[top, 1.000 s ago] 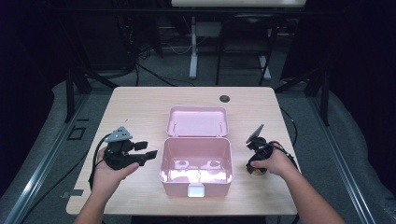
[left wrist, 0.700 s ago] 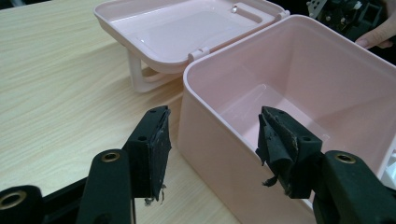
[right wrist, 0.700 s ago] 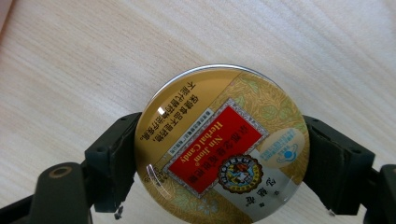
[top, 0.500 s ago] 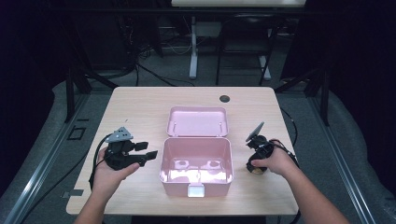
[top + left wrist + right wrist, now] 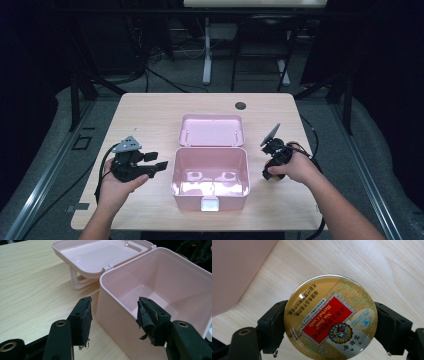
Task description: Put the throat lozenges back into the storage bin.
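Holding: right gripper [image 5: 329,322], jaws clamped on round candy tin [image 5: 329,317].
Idle: left gripper [image 5: 113,320], jaws apart beside pink box [image 5: 210,172].
Risk: smooth tin edge may slip, dropping onto surface [image 5: 150,115].

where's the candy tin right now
The round herbal candy tin sits clamped between the right gripper's jaws, low over the table just right of the open pink box.

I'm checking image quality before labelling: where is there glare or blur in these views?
High view: bright glare on the floor of the pink box; the room behind is dark. Right gripper view: small highlights on the round tin, print sharp. Left gripper view: the box's open lid has a soft sheen, the jaws slightly blurred.
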